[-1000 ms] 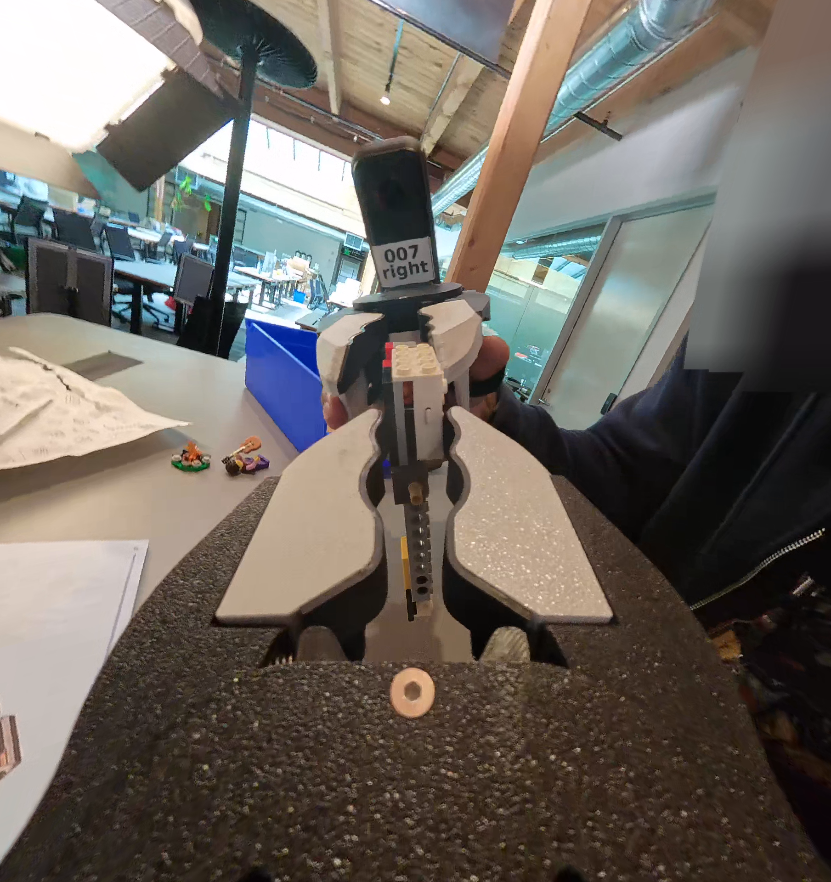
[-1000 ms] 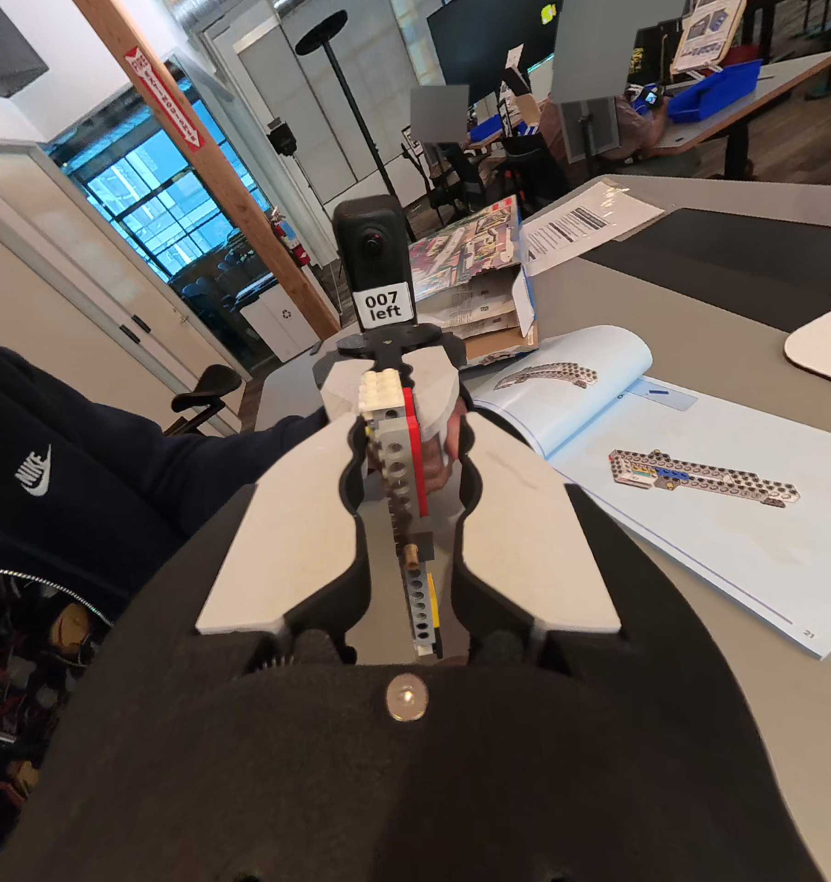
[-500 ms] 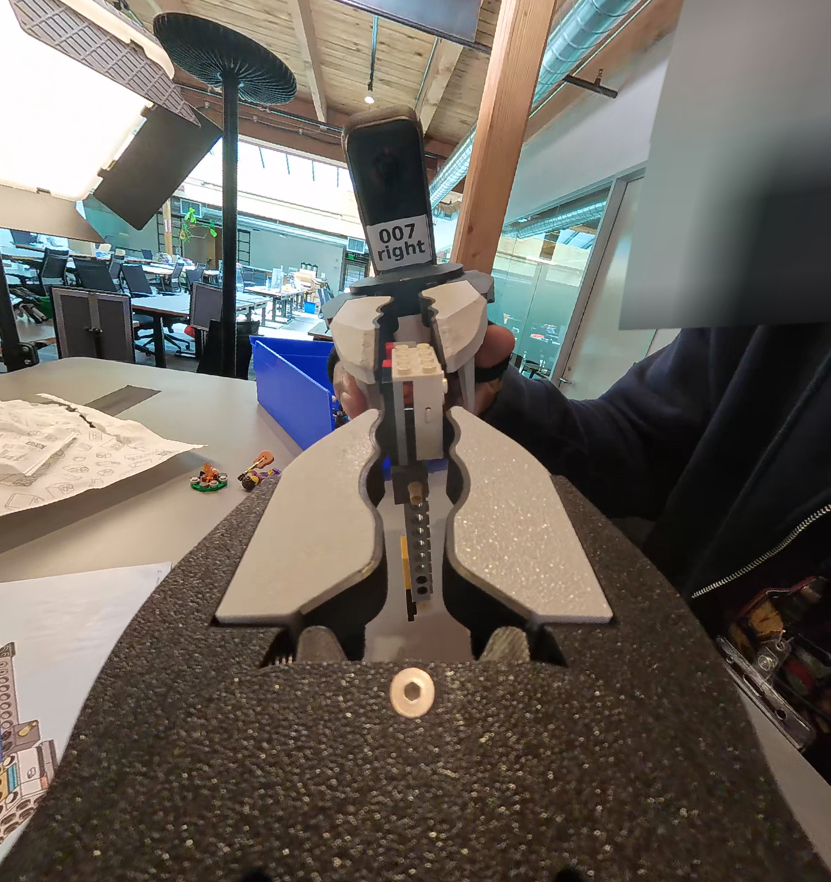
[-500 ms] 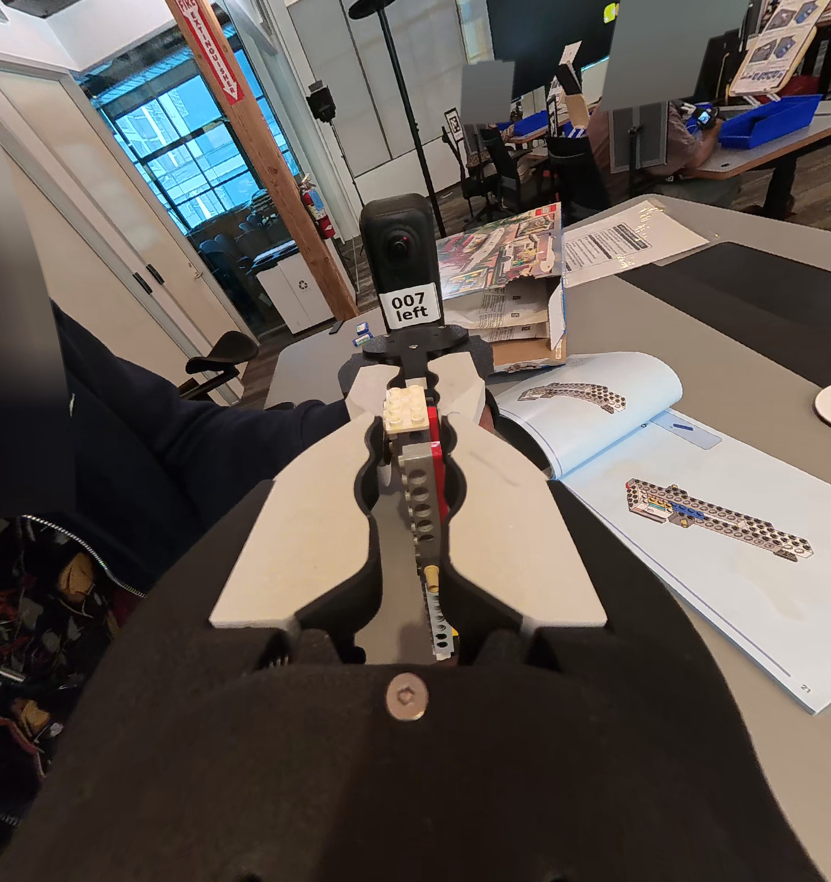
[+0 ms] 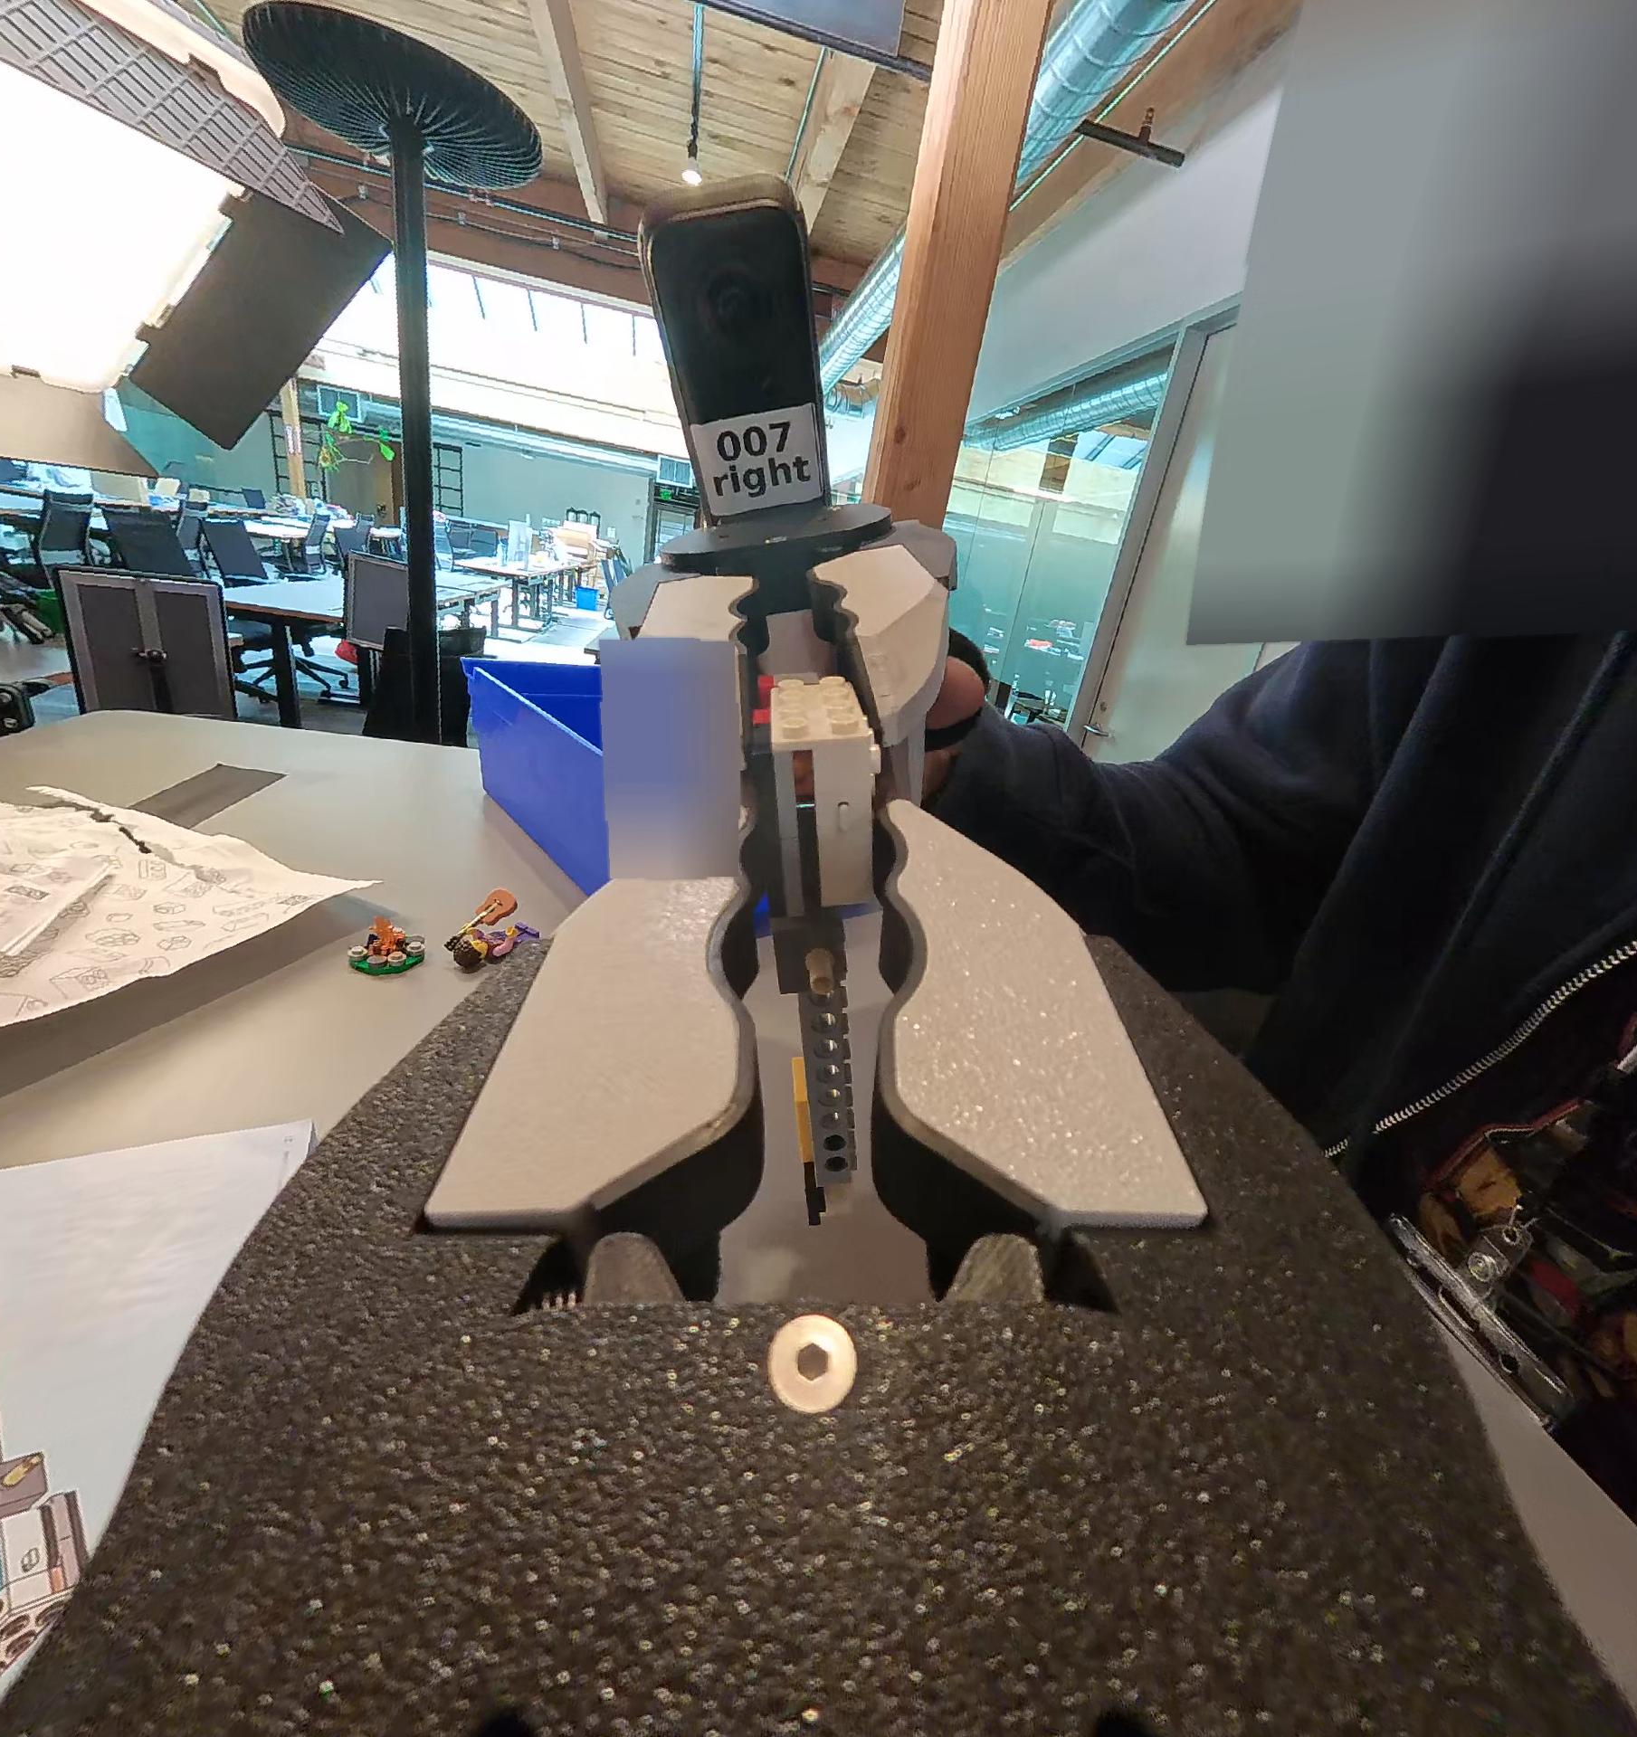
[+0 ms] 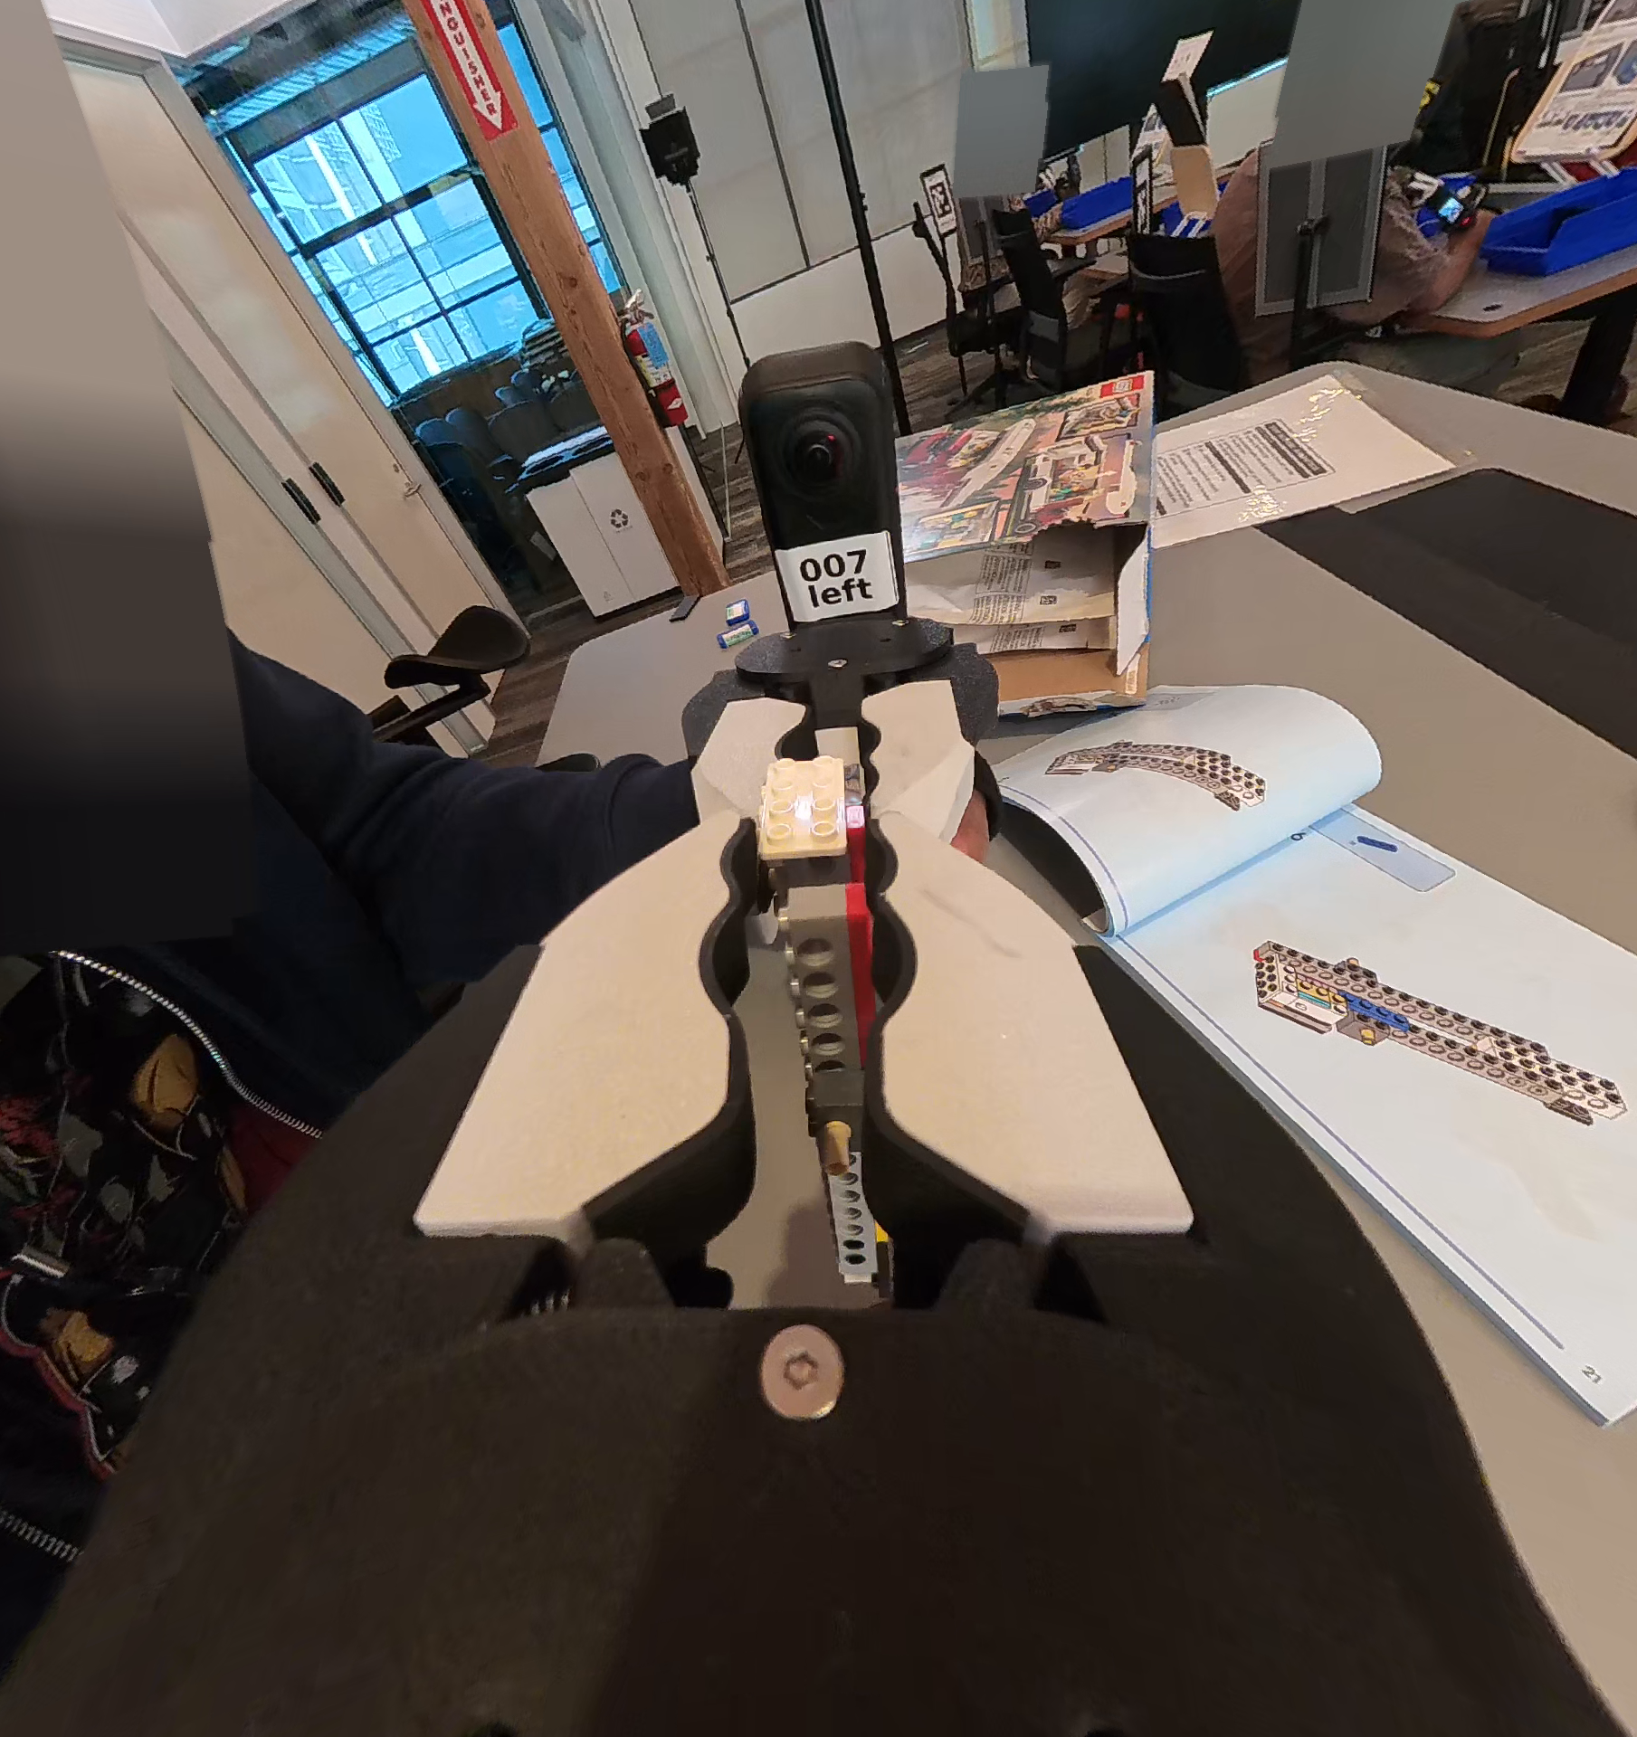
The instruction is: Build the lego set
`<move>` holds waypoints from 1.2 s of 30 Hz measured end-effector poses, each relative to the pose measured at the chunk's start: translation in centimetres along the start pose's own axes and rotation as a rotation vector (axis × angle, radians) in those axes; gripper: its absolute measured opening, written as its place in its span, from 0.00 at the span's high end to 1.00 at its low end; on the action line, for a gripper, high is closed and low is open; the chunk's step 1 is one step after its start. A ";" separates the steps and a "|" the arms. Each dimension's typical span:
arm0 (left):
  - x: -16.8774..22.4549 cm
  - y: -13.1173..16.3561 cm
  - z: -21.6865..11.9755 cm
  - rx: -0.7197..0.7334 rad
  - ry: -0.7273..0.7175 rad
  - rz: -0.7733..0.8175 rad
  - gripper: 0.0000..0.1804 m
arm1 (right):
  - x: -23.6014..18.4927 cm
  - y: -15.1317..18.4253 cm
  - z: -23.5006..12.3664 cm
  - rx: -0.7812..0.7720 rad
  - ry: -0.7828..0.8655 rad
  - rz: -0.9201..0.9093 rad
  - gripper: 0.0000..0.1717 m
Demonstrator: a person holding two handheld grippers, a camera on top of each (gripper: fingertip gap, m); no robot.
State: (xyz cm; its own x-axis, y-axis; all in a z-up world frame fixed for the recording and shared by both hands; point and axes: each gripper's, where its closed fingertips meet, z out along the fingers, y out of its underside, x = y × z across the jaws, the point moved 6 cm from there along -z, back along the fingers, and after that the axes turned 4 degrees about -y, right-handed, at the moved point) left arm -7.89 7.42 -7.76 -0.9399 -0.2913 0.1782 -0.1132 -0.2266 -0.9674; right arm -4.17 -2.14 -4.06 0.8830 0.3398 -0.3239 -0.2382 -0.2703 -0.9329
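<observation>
A long brick assembly, a grey perforated beam (image 5: 828, 1081) with a white brick (image 5: 819, 799) at one end and a red strip (image 6: 857, 931) on its side, is held in the air between the two grippers, which face each other. My left gripper (image 5: 814, 855) is shut on it, pads against its sides. My right gripper (image 6: 810, 874) is also shut on it, near the white studded plate (image 6: 803, 813). The right gripper shows opposite in the left wrist view (image 5: 786, 639), and the left gripper in the right wrist view (image 6: 833, 743).
A blue bin (image 5: 532, 752), two small toy figures (image 5: 480, 940) and printed sheets (image 5: 90, 902) lie on the grey table (image 5: 231, 818). An open instruction booklet (image 6: 1360, 940) and a torn box (image 6: 1030, 526) lie to the right. A person's dark sleeve (image 6: 466, 846) is close. Less than 4 cm separates the two grippers' tips.
My right gripper's fingers have come together on the assembly, which before stood loosely between them. The left gripper kept its hold. Both grippers rose a little with it.
</observation>
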 end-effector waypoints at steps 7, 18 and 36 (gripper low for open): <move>0.1 0.0 0.0 -0.011 0.003 0.004 0.88 | -0.1 0.0 0.0 -0.021 0.007 -0.019 0.87; -3.2 0.4 -0.9 0.050 -0.201 -0.170 0.88 | 2.4 1.3 -1.3 -0.001 0.335 0.081 0.69; -5.9 1.0 -2.3 0.160 -0.377 -0.344 0.88 | 6.0 5.3 0.3 -0.189 0.606 0.119 0.93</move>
State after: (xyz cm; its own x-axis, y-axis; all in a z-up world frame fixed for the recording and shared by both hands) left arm -3.16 11.09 -10.19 -0.6727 -0.4827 0.5608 -0.3159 -0.4980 -0.8076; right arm -0.27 -1.24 -10.96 0.9398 -0.2568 -0.2254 -0.3223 -0.4473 -0.8343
